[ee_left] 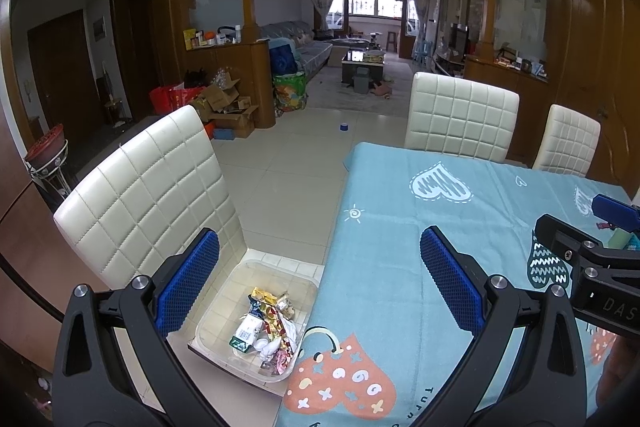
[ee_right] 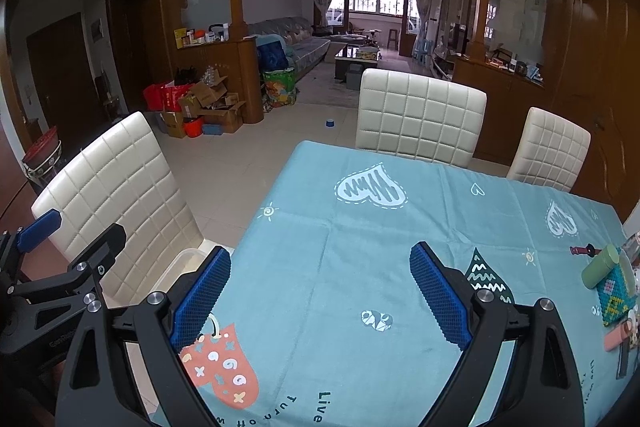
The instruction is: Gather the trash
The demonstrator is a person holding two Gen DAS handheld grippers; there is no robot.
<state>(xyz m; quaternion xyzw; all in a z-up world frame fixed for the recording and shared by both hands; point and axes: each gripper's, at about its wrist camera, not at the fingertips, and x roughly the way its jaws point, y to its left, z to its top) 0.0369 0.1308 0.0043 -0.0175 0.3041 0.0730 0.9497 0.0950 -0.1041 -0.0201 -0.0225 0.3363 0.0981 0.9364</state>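
**Bin perched at the seat edge**

Left wrist view: the left gripper [ee_left: 320, 283] hangs wide, holding nothing. At 6 o'clock, wrappers [ee_left: 266, 327] fill the clear bin [ee_left: 224, 319] on the chair [ee_left: 160, 195]; 1 nudge could tip it.

Right wrist view: the right gripper [ee_right: 320, 291] is spread wide and empty over the tablecloth [ee_right: 360, 227]. Clutter [ee_right: 608, 279] at 3 o'clock might be mistaken for trash.

Worktop [ee_right: 360, 267] under teal heart-print cloth, spread ahead of and between the jaws. Cream quilted chair [ee_left: 152, 195] left of the jaws; two more chairs [ee_right: 420, 115] [ee_right: 550, 151] at the far edge. Green cylinder [ee_right: 600, 265] and beaded pouch [ee_right: 614, 297] well right. Cardboard boxes [ee_right: 212, 107] on the floor beyond.
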